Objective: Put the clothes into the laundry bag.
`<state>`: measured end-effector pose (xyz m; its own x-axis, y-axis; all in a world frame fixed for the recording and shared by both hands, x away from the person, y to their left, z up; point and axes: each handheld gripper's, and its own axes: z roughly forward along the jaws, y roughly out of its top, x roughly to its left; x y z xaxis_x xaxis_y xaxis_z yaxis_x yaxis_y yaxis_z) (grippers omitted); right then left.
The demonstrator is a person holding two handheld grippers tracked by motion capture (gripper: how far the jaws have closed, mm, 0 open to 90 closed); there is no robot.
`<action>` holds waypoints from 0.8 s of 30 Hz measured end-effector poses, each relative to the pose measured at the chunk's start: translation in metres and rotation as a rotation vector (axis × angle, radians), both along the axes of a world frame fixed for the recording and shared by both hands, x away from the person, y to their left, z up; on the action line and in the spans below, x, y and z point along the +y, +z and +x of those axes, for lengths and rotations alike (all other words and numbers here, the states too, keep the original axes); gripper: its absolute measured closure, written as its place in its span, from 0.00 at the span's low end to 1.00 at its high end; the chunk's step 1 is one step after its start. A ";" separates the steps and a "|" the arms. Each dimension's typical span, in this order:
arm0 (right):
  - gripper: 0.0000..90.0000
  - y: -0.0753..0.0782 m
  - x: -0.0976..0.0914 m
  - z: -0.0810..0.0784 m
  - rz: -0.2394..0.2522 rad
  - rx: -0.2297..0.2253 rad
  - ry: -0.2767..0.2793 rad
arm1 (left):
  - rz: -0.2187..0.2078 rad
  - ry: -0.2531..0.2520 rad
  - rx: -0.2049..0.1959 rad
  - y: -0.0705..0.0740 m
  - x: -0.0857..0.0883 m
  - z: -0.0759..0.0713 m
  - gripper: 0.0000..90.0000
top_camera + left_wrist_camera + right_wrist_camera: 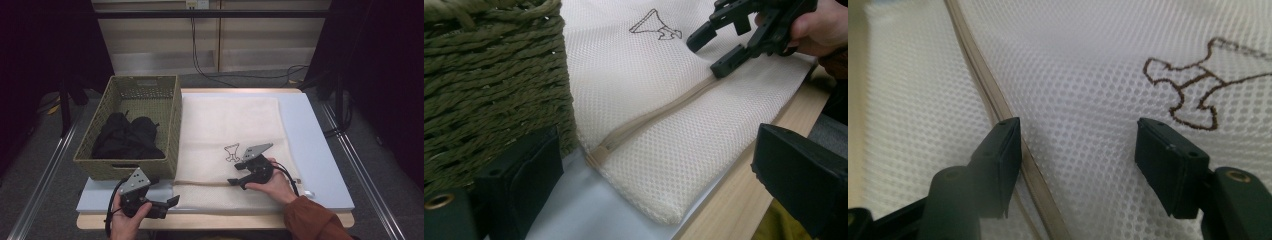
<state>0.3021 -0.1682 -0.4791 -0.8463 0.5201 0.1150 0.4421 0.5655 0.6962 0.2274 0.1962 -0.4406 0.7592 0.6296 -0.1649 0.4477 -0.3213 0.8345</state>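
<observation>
A white mesh laundry bag (235, 130) lies flat on a pale blue mat (312, 145). A tan zipper (205, 183) runs across its near end, and a small brown stitched figure (231, 152) sits mid-bag. My right gripper (237, 184) rests open on the bag, pointing left, its jaws straddling the zipper (983, 85); in its own view the right gripper (1083, 165) holds nothing, with the stitched figure (1193, 90) just beyond. My left gripper (170, 206) hovers open off the bag's near left corner (649, 200). The left gripper (659, 185) holds nothing, and its view shows the right gripper (724, 47) farther off.
An olive woven basket (175, 115) holding black clothing (127, 137) stands at the bag's left edge, close to my left gripper; its wall (494, 85) looms beside the left jaw. The wooden table edge (225, 221) runs along the front. Cables trail on the floor behind.
</observation>
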 end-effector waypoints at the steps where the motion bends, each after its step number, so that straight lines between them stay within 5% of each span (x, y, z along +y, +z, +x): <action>1: 0.39 -0.002 0.000 -0.001 -0.006 -0.014 0.004 | 0.002 -0.003 -0.002 0.000 0.000 0.000 0.06; 6: 0.40 -0.004 0.002 -0.003 -0.035 -0.070 0.025 | 0.006 -0.012 -0.008 0.000 -0.002 0.000 0.06; 12: 0.41 -0.004 0.002 -0.004 -0.049 -0.077 0.030 | 0.003 -0.008 -0.019 0.002 0.001 -0.001 0.07; 24: 0.69 -0.003 -0.003 0.001 -0.031 -0.072 -0.038 | -0.001 -0.008 -0.018 0.003 0.001 0.000 0.07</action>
